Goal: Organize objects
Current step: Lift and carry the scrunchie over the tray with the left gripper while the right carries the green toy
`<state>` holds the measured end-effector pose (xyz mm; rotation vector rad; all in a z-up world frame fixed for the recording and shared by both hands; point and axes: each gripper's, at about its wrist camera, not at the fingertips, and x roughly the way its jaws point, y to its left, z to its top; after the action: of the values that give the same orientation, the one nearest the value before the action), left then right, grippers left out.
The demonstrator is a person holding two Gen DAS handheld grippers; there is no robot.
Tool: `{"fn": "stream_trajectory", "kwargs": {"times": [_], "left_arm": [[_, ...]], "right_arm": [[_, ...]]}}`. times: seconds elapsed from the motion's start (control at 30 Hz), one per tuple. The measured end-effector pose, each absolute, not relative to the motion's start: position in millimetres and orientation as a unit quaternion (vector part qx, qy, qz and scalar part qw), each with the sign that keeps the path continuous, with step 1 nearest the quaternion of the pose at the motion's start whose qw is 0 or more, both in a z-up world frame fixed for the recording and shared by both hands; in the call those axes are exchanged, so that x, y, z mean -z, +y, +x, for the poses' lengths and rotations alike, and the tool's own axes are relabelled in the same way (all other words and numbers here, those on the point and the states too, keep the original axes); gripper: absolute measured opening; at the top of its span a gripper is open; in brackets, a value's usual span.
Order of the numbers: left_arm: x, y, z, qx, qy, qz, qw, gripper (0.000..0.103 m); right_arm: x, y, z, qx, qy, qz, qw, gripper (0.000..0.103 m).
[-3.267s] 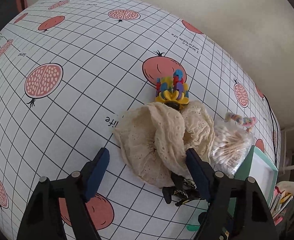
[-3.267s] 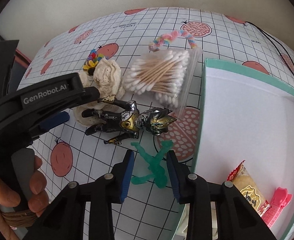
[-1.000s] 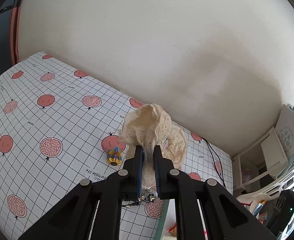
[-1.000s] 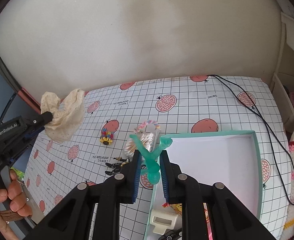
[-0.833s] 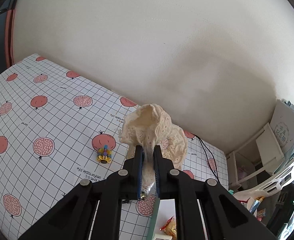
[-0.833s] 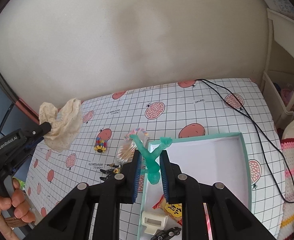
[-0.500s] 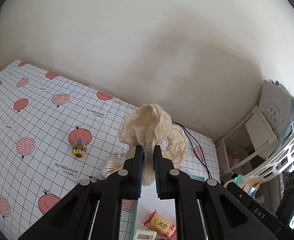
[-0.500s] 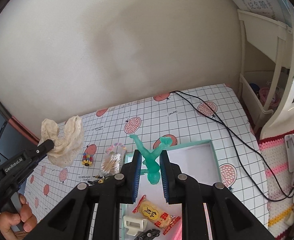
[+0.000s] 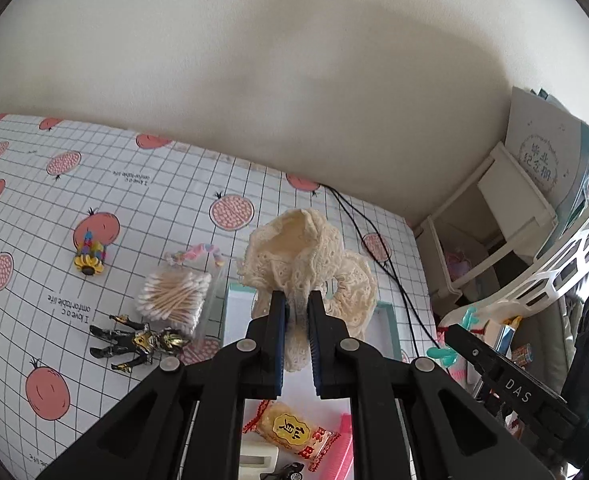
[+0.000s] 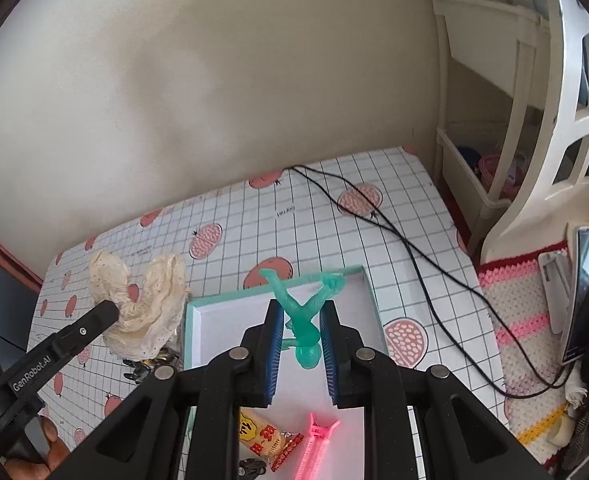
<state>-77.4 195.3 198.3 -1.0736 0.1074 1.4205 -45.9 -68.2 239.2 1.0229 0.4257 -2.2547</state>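
Scrunchie [image 9: 310,252], cream lace, is clamped between the jaws of the left gripper [image 9: 297,344], its ruffles puffing up above the blue pads and a loop hanging to the right. It is held in the air over the near-left corner of the box [image 9: 390,320]. From the right wrist view the same scrunchie [image 10: 146,312] sits at the tip of the left gripper [image 10: 108,312], just left of the box's teal wall [image 10: 190,332].

The right gripper [image 10: 302,344] has its jaws closed on a green figure [image 10: 304,320], translucent, held with its head down between the pads and its two legs spread upward in a V. It hangs above the white floor of the box.

Inside the box, near the camera, lie a snack packet [image 10: 264,436] with red ends, a pink comb [image 10: 316,446] just right of it, and a small dark toy car [image 10: 250,470] at the lower edge. The left wrist view also shows a white block [image 9: 256,456] beside the packet.

On the bench [image 9: 34,240], covered in a grid cloth with pomegranate prints, a bag of cotton swabs [image 9: 174,296] lies just left of the box, with a pastel twisted tie [image 9: 194,252] beyond it. A black and gold figure [image 9: 138,340] lies flat near the swabs. A small bright block toy [image 9: 89,256] sits further left, well apart. A black cable [image 10: 394,236] runs across the bench's far right side.
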Motion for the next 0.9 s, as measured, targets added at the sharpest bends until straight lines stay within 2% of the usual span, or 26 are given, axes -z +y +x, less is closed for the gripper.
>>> {"fn": "stream_trajectory", "kwargs": {"times": [0.3, 0.57, 0.9], "left_arm": [[-150, 215, -61, -0.596, 0.087, -0.517, 0.609, 0.011], [-128, 219, -62, -0.590, 0.099, -0.545, 0.588, 0.011], [-124, 221, -58, -0.583, 0.107, -0.554, 0.584, 0.014]], "right_arm": [[-184, -77, -60, 0.827, 0.190, 0.443, 0.288, 0.020], [-150, -80, -67, 0.812, 0.219, 0.473, 0.264, 0.020], [-141, -82, -69, 0.806, 0.226, 0.484, 0.255, 0.020]]}}
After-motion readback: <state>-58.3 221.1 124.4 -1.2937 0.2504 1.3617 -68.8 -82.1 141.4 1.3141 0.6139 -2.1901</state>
